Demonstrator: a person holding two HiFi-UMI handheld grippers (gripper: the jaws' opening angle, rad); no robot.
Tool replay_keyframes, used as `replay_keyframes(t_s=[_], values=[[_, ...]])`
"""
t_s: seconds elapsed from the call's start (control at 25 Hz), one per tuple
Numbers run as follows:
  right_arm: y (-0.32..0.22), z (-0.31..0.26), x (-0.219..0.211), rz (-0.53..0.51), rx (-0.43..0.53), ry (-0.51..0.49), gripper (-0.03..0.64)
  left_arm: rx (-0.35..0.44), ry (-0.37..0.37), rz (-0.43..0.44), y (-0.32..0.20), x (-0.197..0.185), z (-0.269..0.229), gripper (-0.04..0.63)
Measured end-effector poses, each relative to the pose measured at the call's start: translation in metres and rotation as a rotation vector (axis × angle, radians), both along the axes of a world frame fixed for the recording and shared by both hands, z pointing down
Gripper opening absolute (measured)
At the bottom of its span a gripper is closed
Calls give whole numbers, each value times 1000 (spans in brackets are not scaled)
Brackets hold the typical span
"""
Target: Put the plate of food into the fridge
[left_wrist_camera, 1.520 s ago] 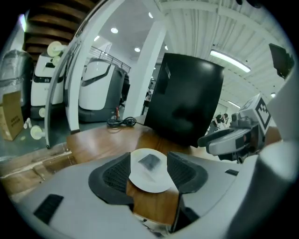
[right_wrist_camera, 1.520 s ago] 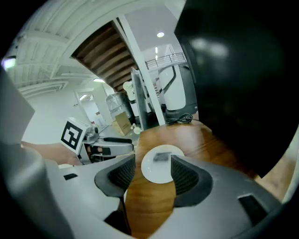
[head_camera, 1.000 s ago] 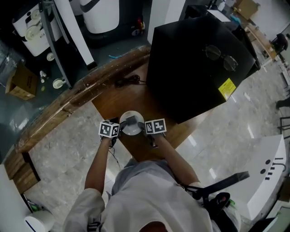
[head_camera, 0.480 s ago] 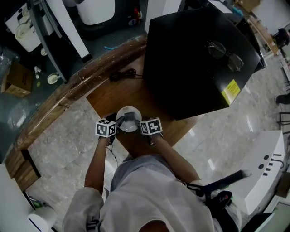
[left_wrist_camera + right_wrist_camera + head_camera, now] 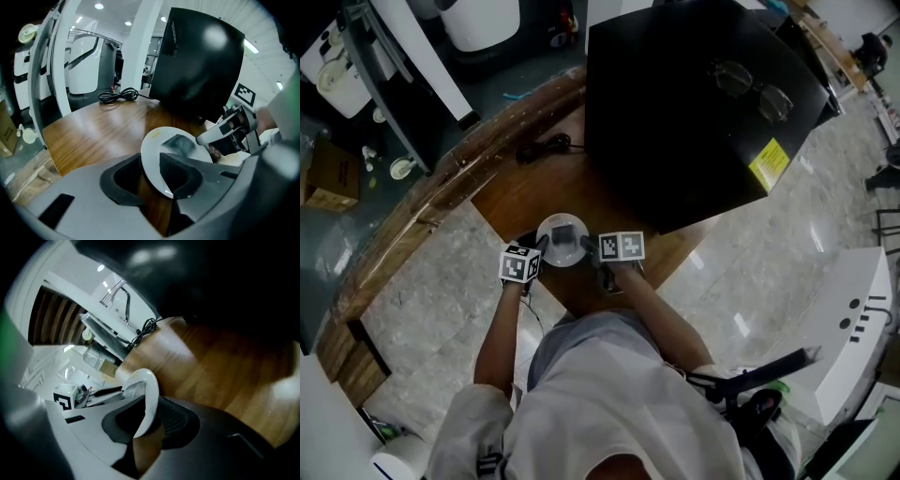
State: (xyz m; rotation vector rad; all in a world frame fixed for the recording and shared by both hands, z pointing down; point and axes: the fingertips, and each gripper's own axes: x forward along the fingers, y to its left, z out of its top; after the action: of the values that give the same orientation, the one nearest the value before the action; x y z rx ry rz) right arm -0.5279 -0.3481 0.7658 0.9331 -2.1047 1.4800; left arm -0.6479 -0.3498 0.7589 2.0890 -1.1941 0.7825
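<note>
A small white plate (image 5: 562, 241) with a grey wrapped piece of food (image 5: 180, 143) lies on the wooden table (image 5: 534, 202), in front of the black fridge (image 5: 694, 103). My left gripper (image 5: 542, 247) holds the plate's left rim. In the left gripper view the plate (image 5: 157, 140) passes between the pads of that gripper (image 5: 151, 176). My right gripper (image 5: 586, 249) holds the opposite rim, and the right gripper view shows the plate (image 5: 147, 394) edge-on between that gripper's (image 5: 147, 420) pads. Both pairs of jaws have just been closing onto the rim.
A pair of glasses (image 5: 750, 89) and a yellow label (image 5: 769, 164) are on the fridge's top. A coiled black cable (image 5: 542, 147) lies at the table's far side. Beyond the table's curved edge stand white machines and a cardboard box (image 5: 328, 173).
Both grippers' jaws have closed onto the plate's rim from either side. The right gripper's marker cube has rolled. The plate stays on the table.
</note>
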Motion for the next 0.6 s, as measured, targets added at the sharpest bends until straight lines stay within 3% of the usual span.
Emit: replay_keyframes(t_s=[0.08, 0.2, 0.28, 0.48, 0.6], values=[[3, 5, 4, 53, -83, -90, 66, -3, 6, -6, -1, 1, 1, 138], [11, 2, 2, 118, -230, -281, 66, -16, 20, -18, -2, 1, 1, 129], [20, 0, -5, 98, -302, -372, 65, -24, 26, -18, -1, 0, 1, 127], [28, 2, -10, 51, -309, -361, 54, -33, 44, -18, -4, 0, 1, 123], [32, 3, -10, 48, -355, -412, 31, -28, 31, -11, -2, 1, 2, 123]])
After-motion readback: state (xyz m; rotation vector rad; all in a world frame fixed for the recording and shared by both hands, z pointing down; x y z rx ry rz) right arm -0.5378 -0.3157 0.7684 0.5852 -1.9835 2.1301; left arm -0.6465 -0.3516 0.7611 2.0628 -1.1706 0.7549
